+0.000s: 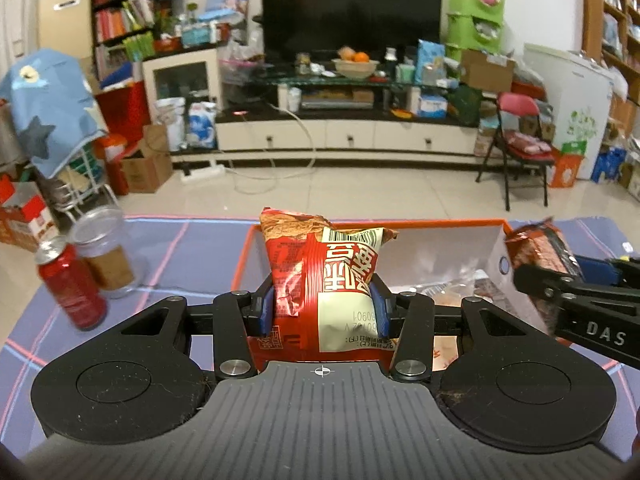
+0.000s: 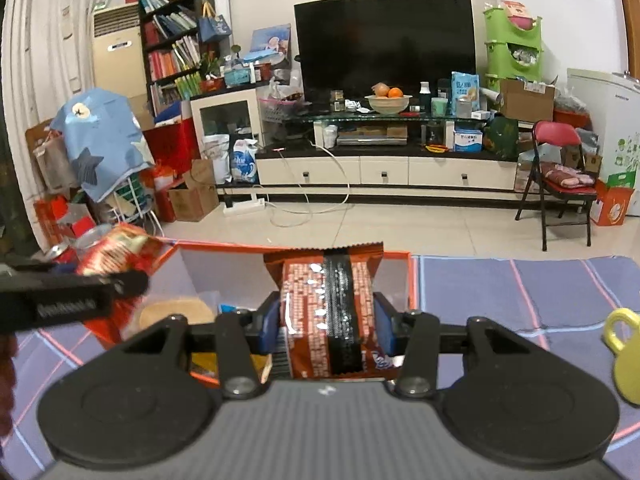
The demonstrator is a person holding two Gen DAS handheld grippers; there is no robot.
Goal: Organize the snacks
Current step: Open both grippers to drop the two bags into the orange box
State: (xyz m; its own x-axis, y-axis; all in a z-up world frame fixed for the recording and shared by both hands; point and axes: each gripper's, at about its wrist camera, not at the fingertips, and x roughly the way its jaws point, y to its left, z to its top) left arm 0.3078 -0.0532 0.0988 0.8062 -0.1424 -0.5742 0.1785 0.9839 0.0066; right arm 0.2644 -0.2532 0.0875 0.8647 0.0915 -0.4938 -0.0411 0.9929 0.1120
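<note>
Inside the orange-rimmed box (image 1: 440,240), the contents are mostly hidden behind both held packets; only a pale round snack (image 2: 176,312) and blurred wrappers show. Over the box, the left gripper (image 1: 325,308) points forward with its blue pads clamped on a red and cream snack bag (image 1: 332,280), standing upright. Alongside it, the right gripper (image 2: 327,326) pinches a brown snack packet (image 2: 326,312) above the box's right part. Left of the box stand a red can (image 1: 70,284) and a clear jar (image 1: 106,252), both blurred.
</note>
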